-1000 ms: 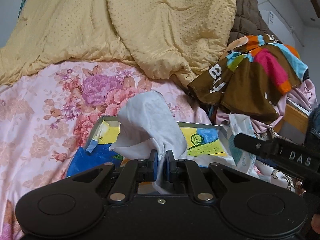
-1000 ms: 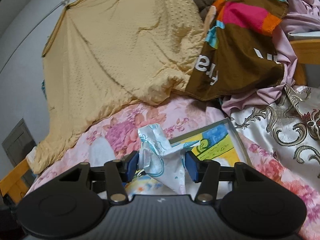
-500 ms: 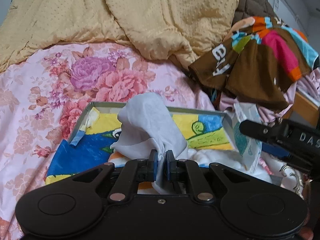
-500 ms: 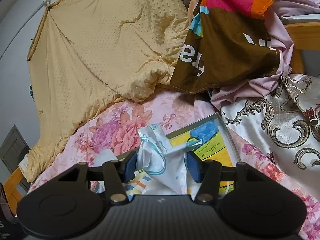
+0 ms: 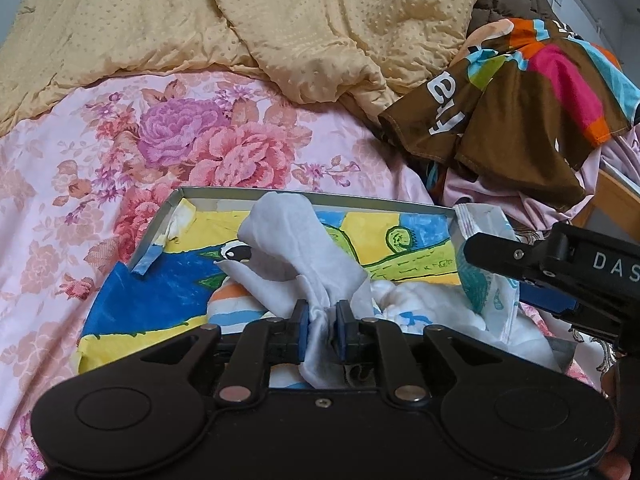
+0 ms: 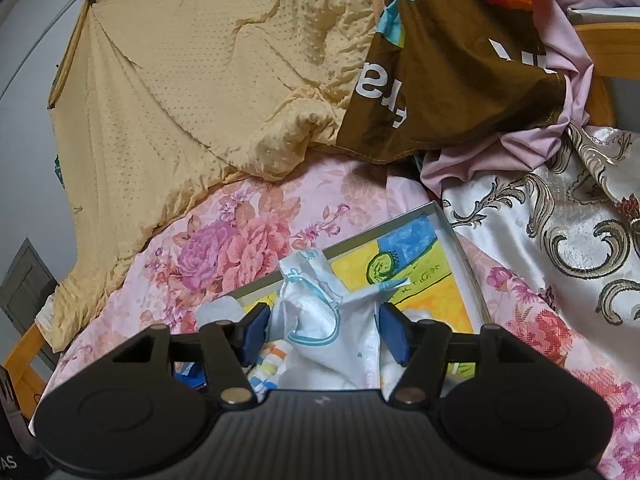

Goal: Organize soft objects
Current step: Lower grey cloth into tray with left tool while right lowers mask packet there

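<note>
Presently the left gripper (image 5: 322, 322) is clenched on a bunched fold of a pale grey cloth (image 5: 294, 240), which stands up from the pads and droops forward over a shallow tray (image 5: 312, 194) lying on the floral bedsheet (image 5: 100, 152). The tray floor carries a bright painted picture in blue, yellow and green. The right gripper (image 6: 322, 330) has its jaws set wide, with a white printed packet (image 6: 324, 312) standing between the pads; the gap on either side suggests little or no squeeze, though firm contact cannot be ruled out from this view. White soft items (image 5: 416, 300) already lie crumpled in the tray's near right corner.

Judgement: the step in hand is depositing both soft pieces into the tray.

Recommendations:
- Lower the grey cloth until its hanging tail rests on the tray floor before letting go, so it folds down rather than spilling over the rim.
- Place it in the bare left portion, apart from the white heap.
- Keep the two grippers well apart; the right one shows close at the left view's right edge.
- Confirm the packet sits fully inside the rim before withdrawing.

Risk: the yellow quilt (image 5: 280, 20) and brown shirt (image 5: 520, 100) lie nearby but clear of the tray.
</note>
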Demonstrator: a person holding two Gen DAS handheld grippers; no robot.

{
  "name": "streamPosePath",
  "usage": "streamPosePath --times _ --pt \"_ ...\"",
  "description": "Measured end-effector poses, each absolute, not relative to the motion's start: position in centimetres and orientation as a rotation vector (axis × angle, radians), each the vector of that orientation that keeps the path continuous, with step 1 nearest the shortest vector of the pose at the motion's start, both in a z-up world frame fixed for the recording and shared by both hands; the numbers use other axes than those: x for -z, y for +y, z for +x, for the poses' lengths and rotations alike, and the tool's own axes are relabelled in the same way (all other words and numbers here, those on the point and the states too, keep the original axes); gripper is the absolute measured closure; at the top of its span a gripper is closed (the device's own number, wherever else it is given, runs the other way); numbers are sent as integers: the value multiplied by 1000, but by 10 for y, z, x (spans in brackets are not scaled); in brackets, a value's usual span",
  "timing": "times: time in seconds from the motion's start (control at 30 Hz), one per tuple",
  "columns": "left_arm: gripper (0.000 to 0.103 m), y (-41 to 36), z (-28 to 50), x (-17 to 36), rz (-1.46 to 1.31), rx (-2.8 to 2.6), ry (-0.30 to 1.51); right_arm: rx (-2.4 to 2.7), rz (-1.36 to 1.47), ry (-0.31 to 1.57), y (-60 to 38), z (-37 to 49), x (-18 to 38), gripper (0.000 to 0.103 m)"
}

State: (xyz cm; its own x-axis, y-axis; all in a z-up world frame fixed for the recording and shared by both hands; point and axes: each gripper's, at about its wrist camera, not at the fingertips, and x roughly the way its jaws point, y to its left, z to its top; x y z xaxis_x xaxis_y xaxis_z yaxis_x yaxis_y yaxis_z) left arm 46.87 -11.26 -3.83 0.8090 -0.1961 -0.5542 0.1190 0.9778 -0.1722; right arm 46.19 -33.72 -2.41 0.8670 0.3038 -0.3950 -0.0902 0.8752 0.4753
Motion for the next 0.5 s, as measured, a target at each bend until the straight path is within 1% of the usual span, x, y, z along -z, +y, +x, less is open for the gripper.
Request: streamPosePath --times 0.13,0.2,0.33,0.4,0.5 --pt "85 -113 467 38 -132 165 602 -204 470 482 -339 462 25 30" --pt "82 -113 466 38 -139 164 601 -207 473 487 -340 462 25 26" --pt "70 -109 462 38 -151 156 595 -208 475 496 -340 461 24 22" --pt "66 -107 459 37 -153 153 595 -211 476 502 -340 460 22 21" --pt "55 -103 454 36 -160 146 592 -218 472 512 -340 458 19 16"
